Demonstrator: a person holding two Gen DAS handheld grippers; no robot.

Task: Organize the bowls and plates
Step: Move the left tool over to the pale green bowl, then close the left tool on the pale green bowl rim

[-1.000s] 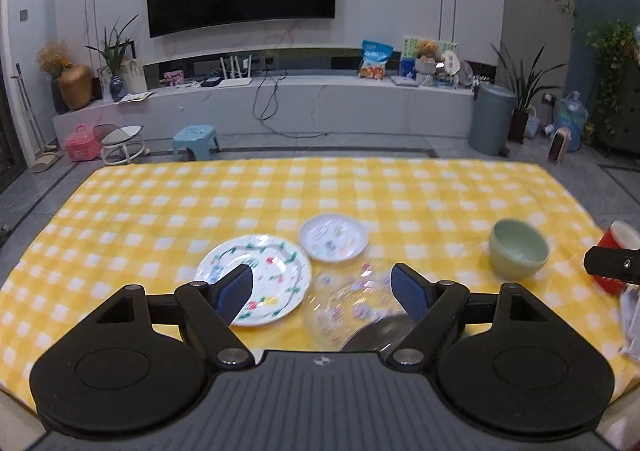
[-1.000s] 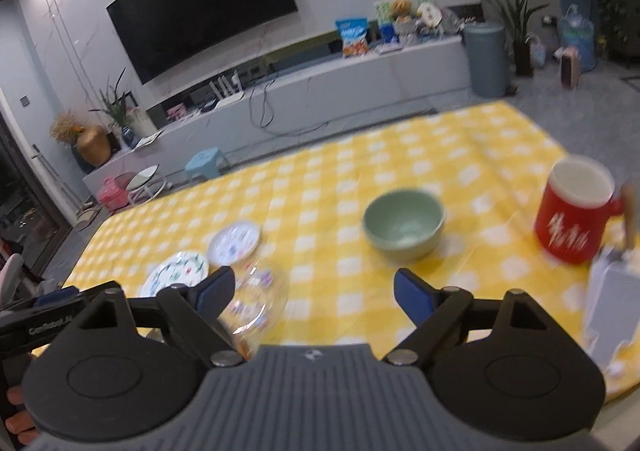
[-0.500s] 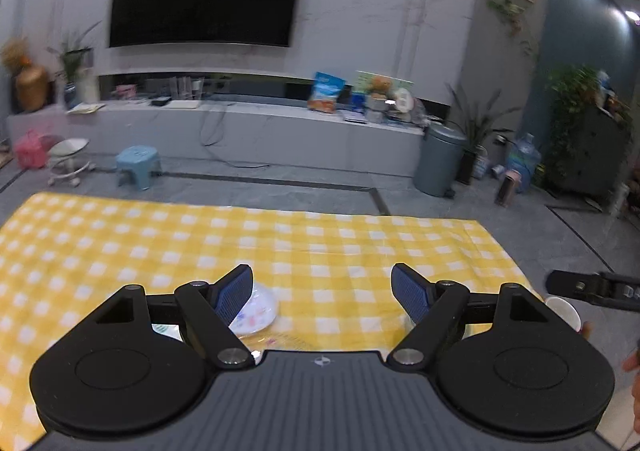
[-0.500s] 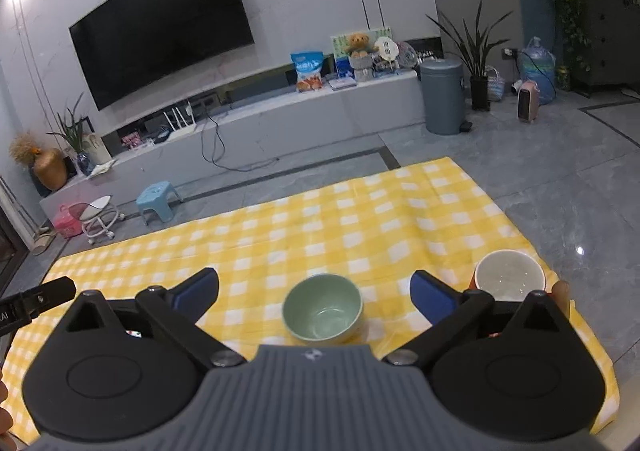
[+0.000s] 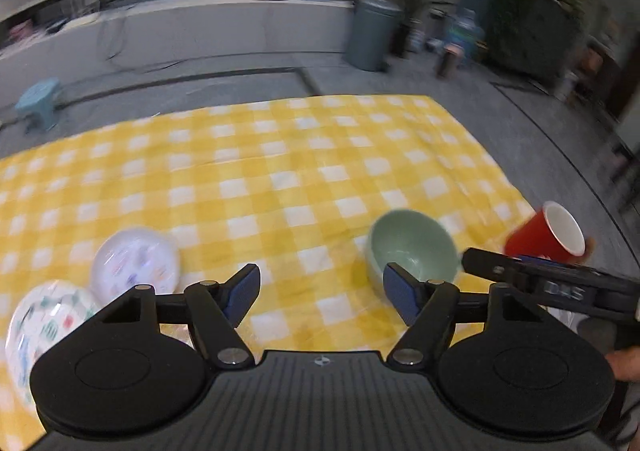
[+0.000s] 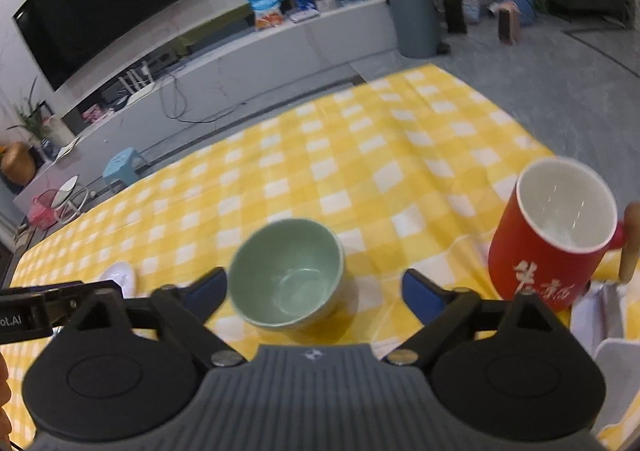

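Observation:
A pale green bowl [image 6: 286, 273] stands upright on the yellow checked tablecloth [image 6: 360, 171]. My right gripper [image 6: 314, 293] is open, its fingers either side of the bowl's near rim, not touching. In the left wrist view the bowl [image 5: 414, 247] sits just beyond my open, empty left gripper [image 5: 320, 289], toward its right finger. A small white patterned plate [image 5: 136, 265] and a larger floral plate [image 5: 44, 323] lie at the left. The clear glass bowl is hidden.
A red mug [image 6: 556, 247] with a wooden handle stands right of the bowl, near the table's right edge; it also shows in the left wrist view [image 5: 548, 237]. A white object [image 6: 616, 371] lies at the near right corner. The other gripper's body [image 5: 560, 291] crosses at right.
Both grippers have tilted back down toward the table and come closer. The green bowl now lies between the right gripper's fingers. The left view has swung right, toward the bowl and mug.

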